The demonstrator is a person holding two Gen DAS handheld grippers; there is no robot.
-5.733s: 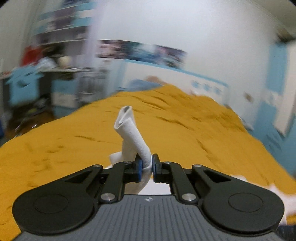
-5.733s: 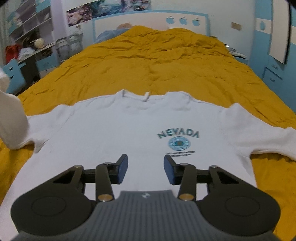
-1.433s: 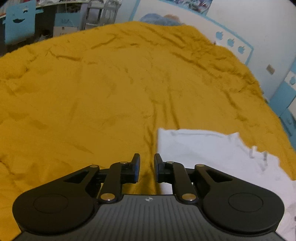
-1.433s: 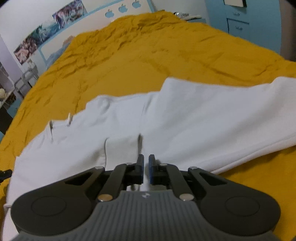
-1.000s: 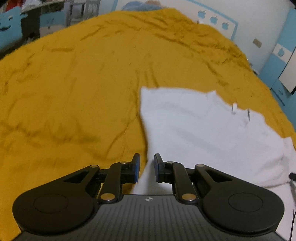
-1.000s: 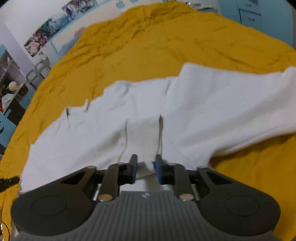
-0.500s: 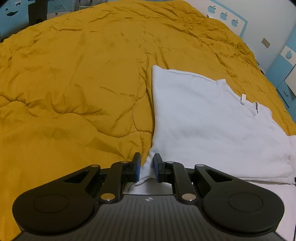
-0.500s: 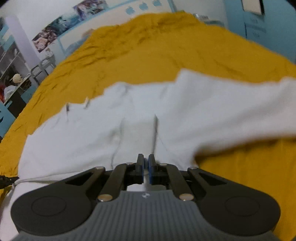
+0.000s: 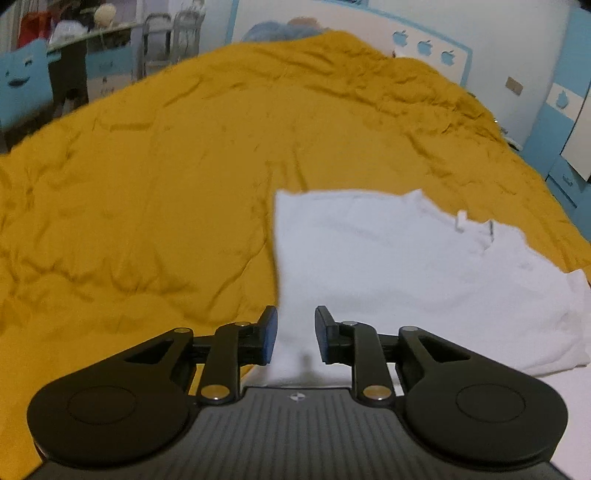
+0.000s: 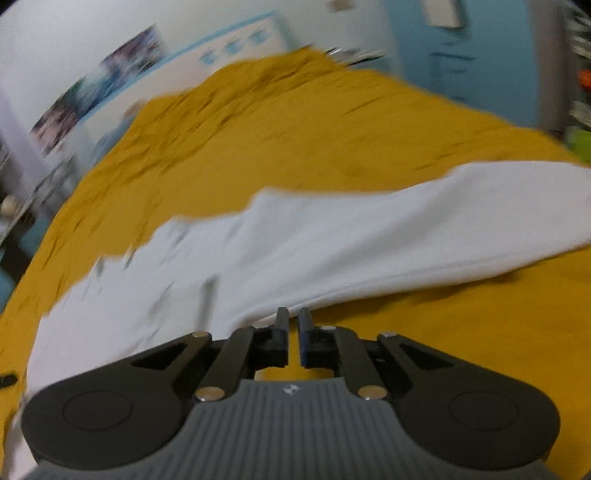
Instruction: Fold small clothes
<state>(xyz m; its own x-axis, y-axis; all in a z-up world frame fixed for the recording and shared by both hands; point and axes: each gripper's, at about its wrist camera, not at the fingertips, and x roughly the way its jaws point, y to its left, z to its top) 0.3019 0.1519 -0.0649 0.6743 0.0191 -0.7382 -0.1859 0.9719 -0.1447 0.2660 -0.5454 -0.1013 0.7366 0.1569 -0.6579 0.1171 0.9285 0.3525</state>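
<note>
A white shirt (image 9: 388,258) lies on the yellow bedcover (image 9: 147,184), its left side folded over to a straight edge, with the collar (image 9: 476,225) at the right. My left gripper (image 9: 295,332) hovers over the shirt's near left corner. Its jaws are opening, and the cloth lies below them without the pads pressing on it. In the blurred right wrist view the shirt (image 10: 295,251) stretches right into a long sleeve (image 10: 480,221). My right gripper (image 10: 293,332) sits at the shirt's near edge, over the bedcover (image 10: 295,129). Its jaws are a sliver apart, just beginning to open, with nothing between them.
The bed's headboard (image 9: 424,51) with apple marks and a blue pillow (image 9: 284,31) lie at the far end. A blue chair (image 9: 22,85) and a cluttered desk stand off the left side. Blue cabinets (image 9: 565,122) line the right.
The left gripper has let go of the shirt's corner, parted its jaws and pulled back a little. The right gripper has swung right, from over the shirt's middle to its near edge.
</note>
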